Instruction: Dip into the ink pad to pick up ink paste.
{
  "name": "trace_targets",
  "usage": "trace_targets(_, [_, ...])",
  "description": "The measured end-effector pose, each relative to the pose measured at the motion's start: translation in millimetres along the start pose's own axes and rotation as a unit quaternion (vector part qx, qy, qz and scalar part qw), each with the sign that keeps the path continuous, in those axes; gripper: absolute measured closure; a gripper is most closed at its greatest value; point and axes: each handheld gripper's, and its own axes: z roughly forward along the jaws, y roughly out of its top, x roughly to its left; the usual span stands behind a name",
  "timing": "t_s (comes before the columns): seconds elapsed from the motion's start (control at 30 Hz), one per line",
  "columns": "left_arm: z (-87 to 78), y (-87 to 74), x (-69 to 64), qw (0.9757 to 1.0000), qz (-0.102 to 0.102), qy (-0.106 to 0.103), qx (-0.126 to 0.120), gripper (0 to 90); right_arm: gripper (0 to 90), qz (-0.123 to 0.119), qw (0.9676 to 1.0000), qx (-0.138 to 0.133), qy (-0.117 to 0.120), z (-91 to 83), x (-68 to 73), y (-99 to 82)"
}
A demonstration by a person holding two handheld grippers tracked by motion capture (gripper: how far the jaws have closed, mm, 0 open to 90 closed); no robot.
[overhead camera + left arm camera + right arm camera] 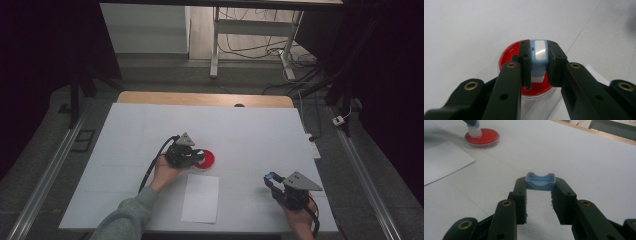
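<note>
Item: a small pale-blue stamp body point(538, 58) with a white base, held upright between the jaws of the left gripper point(538, 67), which were clamped against its two flat sides; its white lower end stood in or just over the red pad of a round clear-rimmed ink dish point(510, 53), though actual contact could not be made out. In the right gripper view the same stamp body point(475, 131) rose from the middle of the dish point(482, 137). In the high view the left gripper point(192, 156) sat near the middle of the white table point(250, 130), the person's left hand point(165, 172) wrapped round its body, a grey sleeve point(127, 215) behind it, and the dish point(206, 160) just past its tips. Companion piece: a blue cap point(540, 181), open side up with a curved notch in its rim, gripped by its ends at the very tips of the right gripper point(540, 186), whose jaws were closed onto it and held it above the table surface. The right gripper point(271, 179) was held well apart from the left, near the table's right front corner. A white sheet of paper point(201, 197) lay flat between the two grippers, just in front of the dish and not touching it.
</note>
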Motion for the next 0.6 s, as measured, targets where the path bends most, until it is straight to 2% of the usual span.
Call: trace_targets(0.6, [0.6,-0.9,0.8,1.0000,-0.002,-0.002,0.003,75.9,65.3,-0.001,1.0000,0.000,0.000,0.0,0.4,0.2])
